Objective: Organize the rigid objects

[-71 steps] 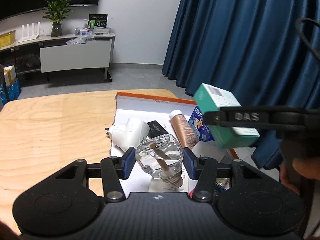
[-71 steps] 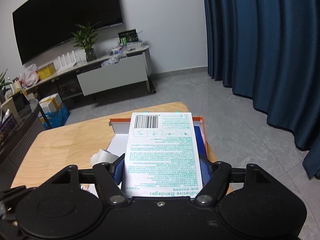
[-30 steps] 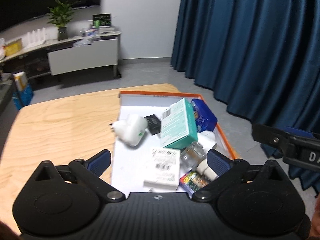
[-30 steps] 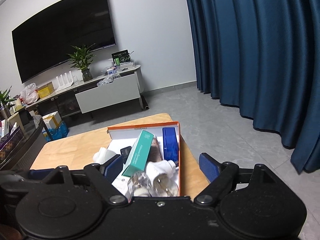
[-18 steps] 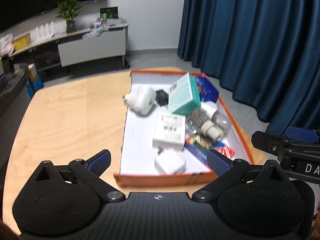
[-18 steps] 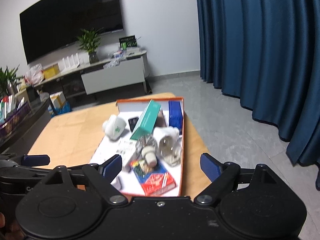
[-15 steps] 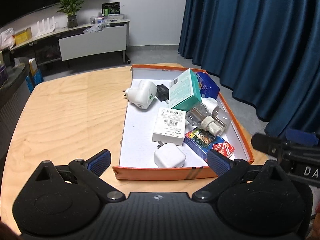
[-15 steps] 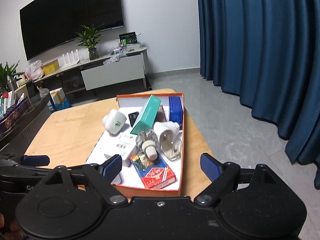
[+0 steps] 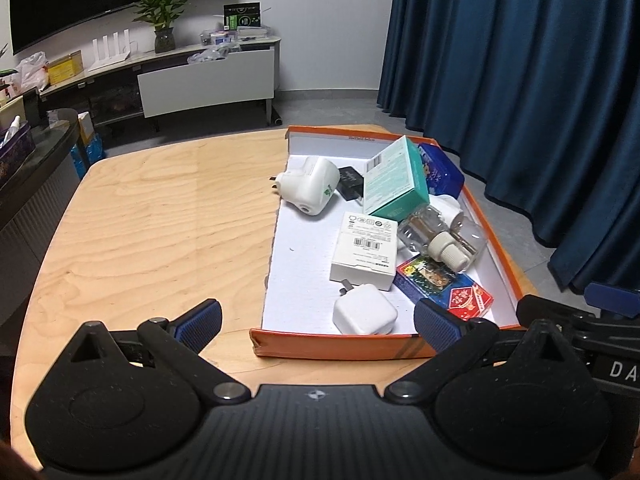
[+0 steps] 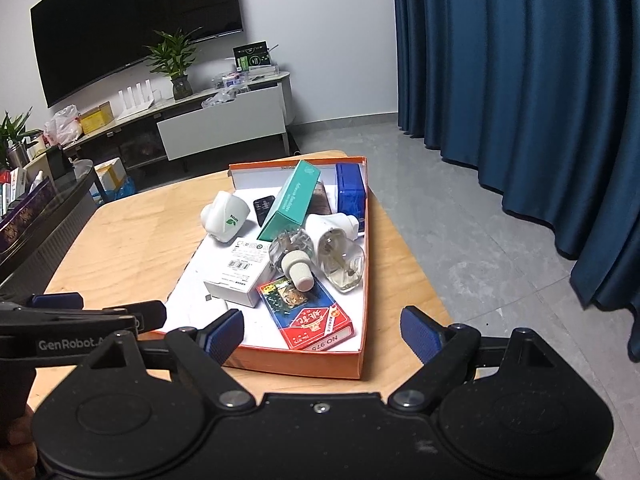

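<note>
Hovering short of the orange box (image 9: pixel 332 349), the left tool (image 9: pixel 316 320) and right tool (image 10: pixel 322 330) gape wide, holding nothing.

Count, all inside 1 orange box (image 9: pixel 332 348) on 1 wooden worktop (image 9: pixel 160 216):
- 2 clear refill bottles: 1 w/ ribbed cap (image 10: pixel 291 254), 1 w/ wick, in white holder (image 10: pixel 340 256).
- 1 white plug-in heater w/ green leaf (image 9: pixel 310 186).
- 1 white square charger (image 9: pixel 364 315).
- 1 white carton w/ barcode (image 9: pixel 366 250).
- 1 teal carton (image 9: pixel 394 184), leaning on other items.
- 1 blue carton (image 9: pixel 440 174) at far right wall.
- 1 small black item (image 9: pixel 350 182).
- 1 card pack, red/blue (image 10: pixel 306 318).
- 1 brown tube (image 10: pixel 322 200), mostly hidden behind teal carton.

Approx. 10 items total. Tongs: 2 pairs, left (image 9: pixel 316 324) & right (image 10: pixel 322 330), both spread wide, 0 items held.
</note>
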{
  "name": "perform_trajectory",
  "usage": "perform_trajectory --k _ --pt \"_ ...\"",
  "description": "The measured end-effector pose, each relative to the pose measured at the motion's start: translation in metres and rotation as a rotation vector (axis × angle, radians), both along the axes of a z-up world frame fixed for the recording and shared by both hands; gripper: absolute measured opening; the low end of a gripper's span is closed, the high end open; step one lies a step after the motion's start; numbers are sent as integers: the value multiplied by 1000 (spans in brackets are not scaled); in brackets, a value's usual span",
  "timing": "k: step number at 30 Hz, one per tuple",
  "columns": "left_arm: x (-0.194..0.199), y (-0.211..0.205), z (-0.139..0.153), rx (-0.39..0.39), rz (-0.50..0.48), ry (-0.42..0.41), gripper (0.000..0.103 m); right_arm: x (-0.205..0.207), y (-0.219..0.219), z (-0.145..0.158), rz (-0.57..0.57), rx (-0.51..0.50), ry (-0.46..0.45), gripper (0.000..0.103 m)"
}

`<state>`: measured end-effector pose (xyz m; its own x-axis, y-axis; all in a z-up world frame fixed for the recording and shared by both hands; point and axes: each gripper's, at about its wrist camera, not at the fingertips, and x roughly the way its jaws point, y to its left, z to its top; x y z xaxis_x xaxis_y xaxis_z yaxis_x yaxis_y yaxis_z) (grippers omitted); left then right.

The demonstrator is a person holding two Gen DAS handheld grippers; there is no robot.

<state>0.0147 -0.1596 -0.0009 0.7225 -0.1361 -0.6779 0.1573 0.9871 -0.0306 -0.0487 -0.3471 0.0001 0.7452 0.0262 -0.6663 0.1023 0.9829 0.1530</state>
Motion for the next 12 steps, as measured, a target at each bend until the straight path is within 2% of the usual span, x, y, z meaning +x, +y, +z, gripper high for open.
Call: perform_trajectory --k 7,12 --pt "-3 0 0 10 -11 -43 103 2 2 -1 3 0 9 100" --pt "0 -1 0 16 -3 -29 103 2 2 -2 4 -2 12 100"
